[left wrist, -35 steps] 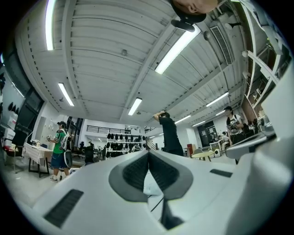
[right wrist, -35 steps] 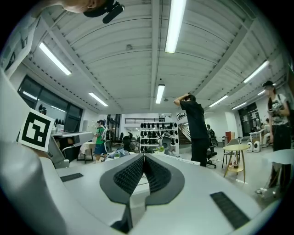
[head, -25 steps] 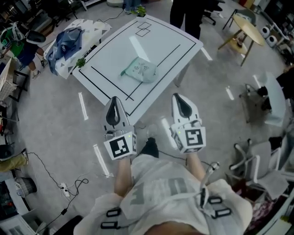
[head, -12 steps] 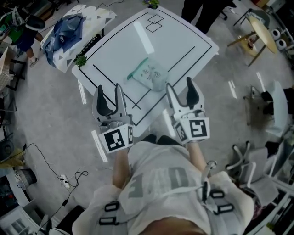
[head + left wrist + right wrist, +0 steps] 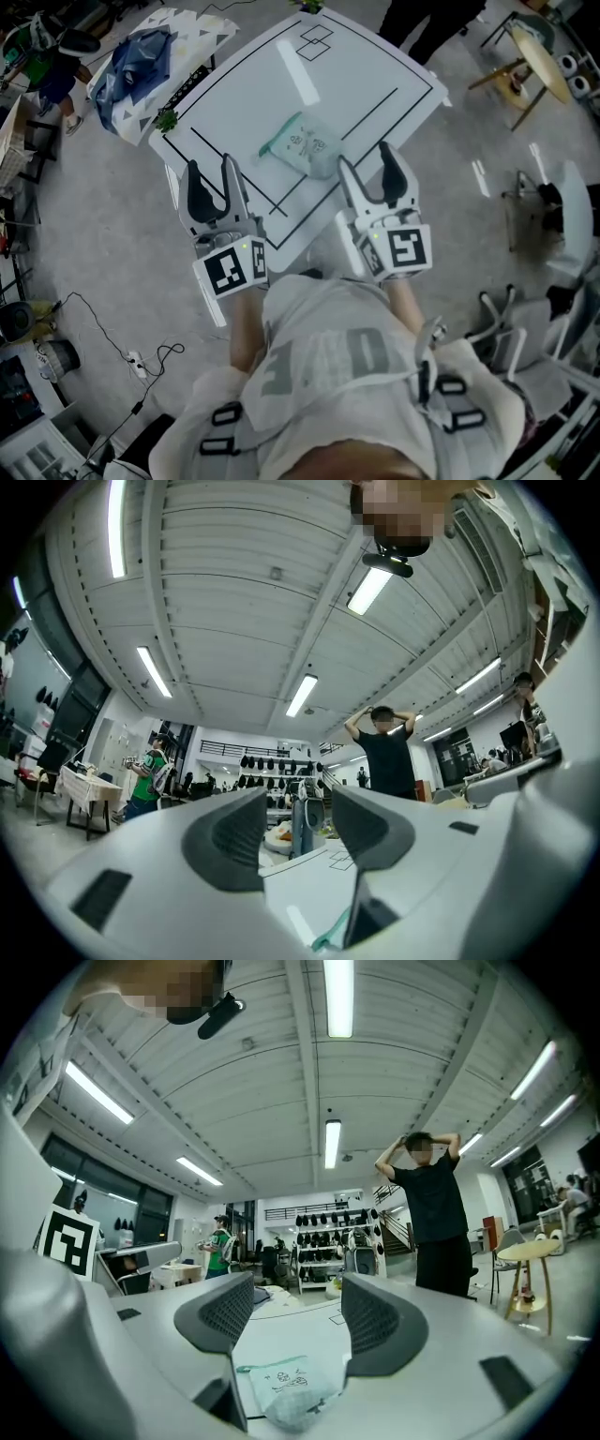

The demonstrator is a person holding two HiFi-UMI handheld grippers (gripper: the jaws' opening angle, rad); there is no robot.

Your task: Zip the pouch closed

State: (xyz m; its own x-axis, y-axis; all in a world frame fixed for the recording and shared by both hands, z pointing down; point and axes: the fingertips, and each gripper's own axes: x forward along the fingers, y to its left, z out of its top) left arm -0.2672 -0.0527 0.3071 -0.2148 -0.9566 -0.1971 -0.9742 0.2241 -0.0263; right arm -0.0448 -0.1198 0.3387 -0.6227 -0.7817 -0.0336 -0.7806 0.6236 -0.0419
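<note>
The pale green fabric pouch [image 5: 307, 147] lies on the white worktop [image 5: 375, 84] just ahead, nearer the right gripper [image 5: 367, 169] than the left gripper [image 5: 210, 176]. Both grippers' jaws stand apart, empty.

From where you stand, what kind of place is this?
Likely a lab or workshop hall: a white table marked with black lines, loose cables on the floor, strip lights under a ribbed ceiling.
</note>
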